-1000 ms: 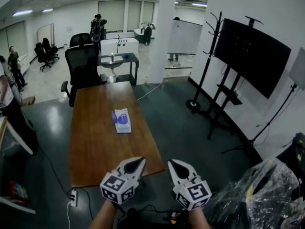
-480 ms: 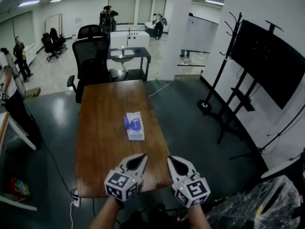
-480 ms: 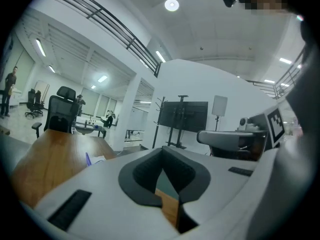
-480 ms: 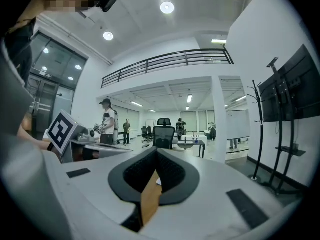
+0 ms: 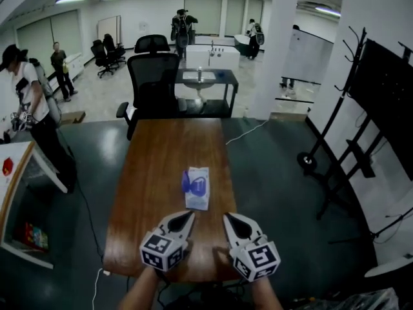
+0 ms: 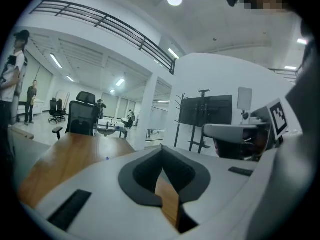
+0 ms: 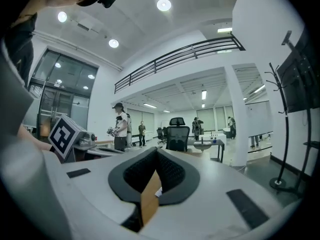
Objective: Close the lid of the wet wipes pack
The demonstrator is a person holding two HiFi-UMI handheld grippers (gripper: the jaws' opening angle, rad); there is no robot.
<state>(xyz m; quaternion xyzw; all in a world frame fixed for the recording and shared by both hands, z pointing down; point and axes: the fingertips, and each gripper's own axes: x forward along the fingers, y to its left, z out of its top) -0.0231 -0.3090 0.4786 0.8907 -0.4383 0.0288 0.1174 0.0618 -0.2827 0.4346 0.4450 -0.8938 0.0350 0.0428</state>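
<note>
The wet wipes pack [image 5: 197,188] is white with a blue patch on its left part and lies flat on the long wooden table [image 5: 151,186], near the table's near end. Whether its lid stands open I cannot tell. My left gripper [image 5: 190,216] and right gripper [image 5: 228,217] hover side by side over the near edge, a short way in front of the pack, touching nothing. Both have their jaws together at the tips and hold nothing. The left gripper view shows the left gripper [image 6: 161,148] over bare wood. In the right gripper view a white sliver of the pack [image 7: 156,190] shows through the right gripper [image 7: 156,149].
A black office chair [image 5: 153,76] stands at the table's far end, with a small dark desk [image 5: 206,82] behind it. A person [image 5: 29,108] stands at the left beside a white table [image 5: 13,173]. A coat rack and TV stand [image 5: 381,102] are at the right.
The view has moved forward toward the table. The pack now lies much closer to the grippers, which have gone from over the floor to over the table's near edge. Both stay shut.
</note>
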